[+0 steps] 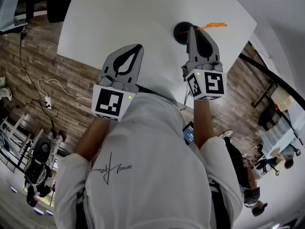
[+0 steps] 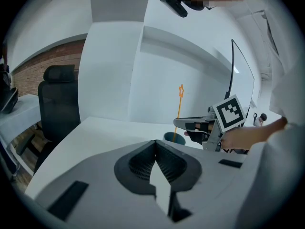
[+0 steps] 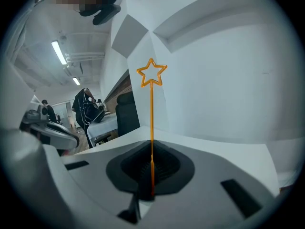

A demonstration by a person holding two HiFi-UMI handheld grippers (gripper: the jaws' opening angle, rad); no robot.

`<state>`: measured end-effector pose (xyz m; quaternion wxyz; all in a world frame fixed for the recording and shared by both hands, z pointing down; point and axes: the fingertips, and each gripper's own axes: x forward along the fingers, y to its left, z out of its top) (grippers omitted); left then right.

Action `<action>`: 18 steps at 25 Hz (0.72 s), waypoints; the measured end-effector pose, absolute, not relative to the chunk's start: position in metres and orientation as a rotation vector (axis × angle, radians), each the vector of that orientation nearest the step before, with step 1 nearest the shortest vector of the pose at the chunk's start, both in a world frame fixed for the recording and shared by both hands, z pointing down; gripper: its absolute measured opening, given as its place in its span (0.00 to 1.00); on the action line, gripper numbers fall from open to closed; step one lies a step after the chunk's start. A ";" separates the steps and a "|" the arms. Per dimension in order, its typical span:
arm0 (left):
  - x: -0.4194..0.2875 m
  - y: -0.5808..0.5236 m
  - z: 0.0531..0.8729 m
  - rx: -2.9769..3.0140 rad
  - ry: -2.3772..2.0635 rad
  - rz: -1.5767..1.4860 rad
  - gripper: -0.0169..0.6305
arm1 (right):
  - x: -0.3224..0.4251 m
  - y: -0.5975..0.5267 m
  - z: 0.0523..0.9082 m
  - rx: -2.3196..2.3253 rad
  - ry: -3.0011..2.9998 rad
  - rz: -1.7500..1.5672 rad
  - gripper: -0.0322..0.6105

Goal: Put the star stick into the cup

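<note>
A thin orange star stick point(image 3: 151, 113) stands upright between the jaws of my right gripper point(image 3: 151, 149), which is shut on its lower part. The star point(image 3: 151, 73) is at the top. In the left gripper view the stick point(image 2: 179, 113) runs down to the mouth of a small dark cup point(image 2: 171, 137) on the white table, with the right gripper point(image 2: 177, 123) just above the cup. From the head view the cup point(image 1: 181, 31) sits at the right gripper's point(image 1: 191, 30) tip. My left gripper point(image 1: 139, 46) hovers to the left of the cup, shut and empty.
The white table point(image 1: 143, 13) ends close to the cup on the right, with wood floor point(image 1: 71, 89) beyond its near edge. A black office chair point(image 2: 59, 109) stands at the far left side. Cables point(image 1: 45, 92) lie on the floor.
</note>
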<state>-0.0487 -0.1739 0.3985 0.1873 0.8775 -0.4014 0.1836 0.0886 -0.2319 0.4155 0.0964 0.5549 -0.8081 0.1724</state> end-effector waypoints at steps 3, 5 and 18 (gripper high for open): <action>-0.052 -0.175 0.400 2.463 -1.130 0.516 0.04 | 0.086 -0.232 0.419 1.639 -2.387 0.515 0.07; -0.053 -0.176 0.401 2.460 -1.130 0.515 0.04 | 0.085 -0.232 0.422 1.636 -2.380 0.517 0.07; -0.060 -0.183 0.406 2.433 -1.141 0.506 0.04 | 0.081 -0.235 0.431 1.611 -2.333 0.481 0.07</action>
